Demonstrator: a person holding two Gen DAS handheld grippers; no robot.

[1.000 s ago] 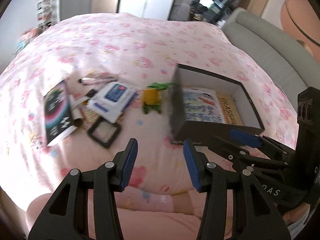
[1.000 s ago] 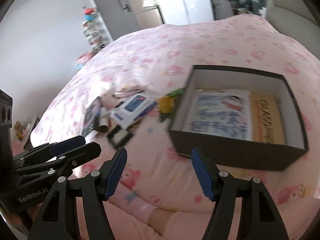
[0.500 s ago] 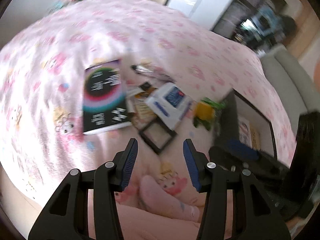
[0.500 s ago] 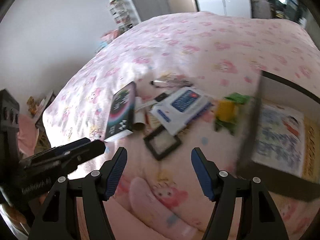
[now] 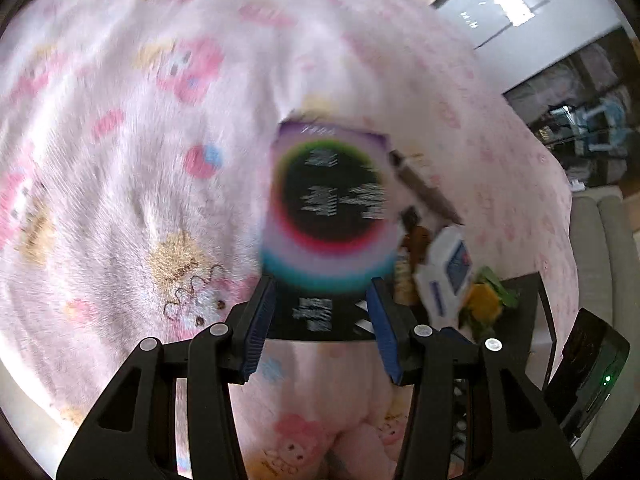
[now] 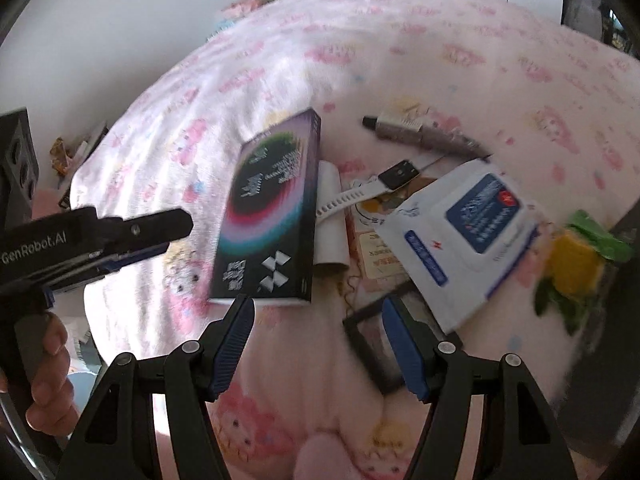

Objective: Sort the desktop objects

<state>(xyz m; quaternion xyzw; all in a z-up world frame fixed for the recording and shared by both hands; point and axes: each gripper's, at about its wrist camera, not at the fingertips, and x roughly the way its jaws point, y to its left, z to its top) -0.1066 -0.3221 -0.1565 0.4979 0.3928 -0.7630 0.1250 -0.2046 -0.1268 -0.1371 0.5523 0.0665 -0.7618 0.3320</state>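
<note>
— What's around you?
— You're at a bed under a pink cartoon-print blanket, with a plain white wall behind it.
— And to your right?
— A grey sofa and bright white cabinet doors.

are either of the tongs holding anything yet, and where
Nothing is held. The left tongs are open around the book's near edge; the right tongs hover open.

Black book w/ rainbow ring lies flat, near edge between left gripper tips; wipes pack, watch to its right.

Bright daylight, perhaps motion-blurred, fisheye-warped.
</note>
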